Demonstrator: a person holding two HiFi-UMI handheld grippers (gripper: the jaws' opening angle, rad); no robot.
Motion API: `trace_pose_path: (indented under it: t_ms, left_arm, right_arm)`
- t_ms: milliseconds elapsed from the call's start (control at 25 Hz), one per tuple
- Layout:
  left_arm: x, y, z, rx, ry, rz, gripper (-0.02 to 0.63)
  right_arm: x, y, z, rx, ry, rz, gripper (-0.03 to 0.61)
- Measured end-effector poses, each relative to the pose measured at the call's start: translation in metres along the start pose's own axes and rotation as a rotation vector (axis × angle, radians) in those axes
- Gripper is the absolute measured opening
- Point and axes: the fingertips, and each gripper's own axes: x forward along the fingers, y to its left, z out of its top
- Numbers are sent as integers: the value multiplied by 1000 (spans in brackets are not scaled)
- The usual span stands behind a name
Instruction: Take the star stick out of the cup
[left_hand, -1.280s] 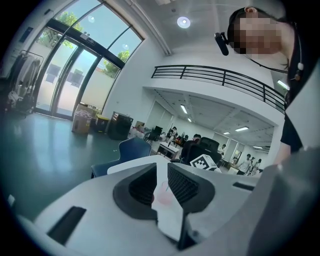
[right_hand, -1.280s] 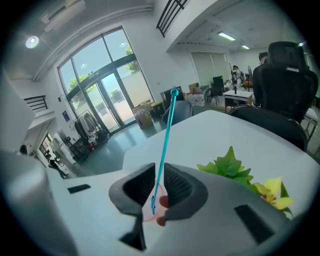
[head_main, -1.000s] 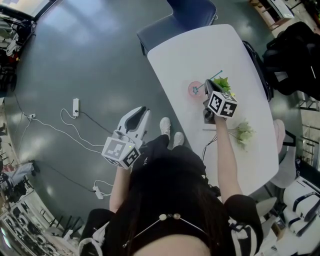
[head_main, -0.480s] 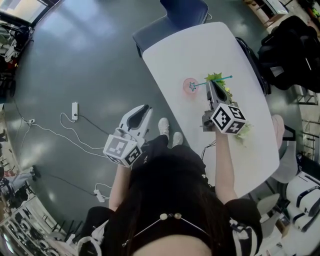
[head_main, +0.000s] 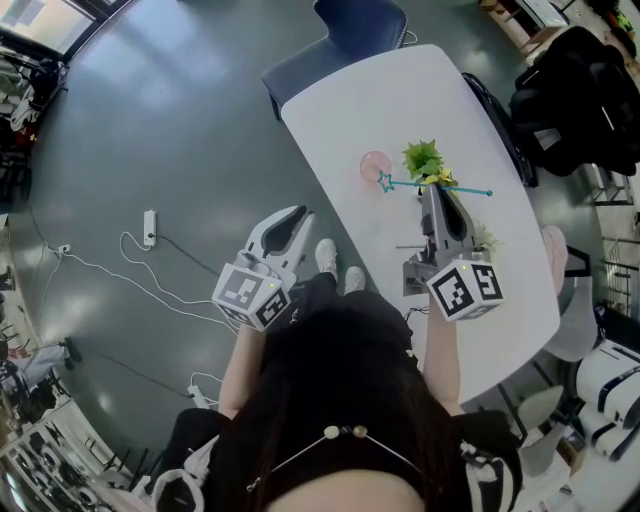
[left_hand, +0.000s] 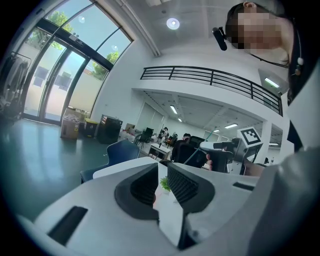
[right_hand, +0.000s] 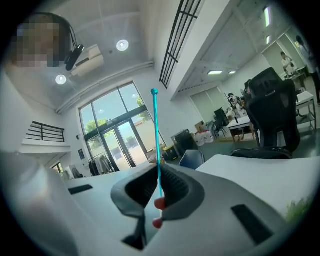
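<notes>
Right gripper (head_main: 432, 192): jaws clamped on the stick (head_main: 462, 190). In the right gripper view the thin teal shaft passes straight through the pinch and runs out well beyond the jaw tips, to a small ball end. Grip sits somewhere mid-shaft, so a long length overhangs on either side of the jaws.

Head view: the stick lies crosswise to the jaws, star (head_main: 384, 181) out to the jaws' left, ball end to their right. The star reads as clear of the cup (head_main: 372, 165) but just beside its rim; I can't tell the height between them. The plant (head_main: 422, 158) is just ahead of the jaw tips.

Left gripper (left_hand: 162, 180): jaws narrowly apart, nothing between them, held off the side of the table (head_main: 380, 100), well away from the work.

Risks as I judge them:
- Thin, smooth shaft in a single pinch. Any knock on either end could swivel it in the jaws or slide it out.
- The star is close to the rim. A drop or a swing toward the jaws' left could hook the cup and tip it; nothing is bracing the cup.
- Pushing forward would run the shaft into the plant, which could lever the stick out of the grip.
- A fast turn of the wrist would whip the long ends.
</notes>
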Motion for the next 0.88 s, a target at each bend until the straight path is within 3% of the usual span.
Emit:
trace_pose_path:
  t_ms: [880]
  left_arm:
    - [-10, -15, 0, 17, -18, -19, 60]
  right_arm:
    - [-43, 26, 29, -25, -72, 4, 20]
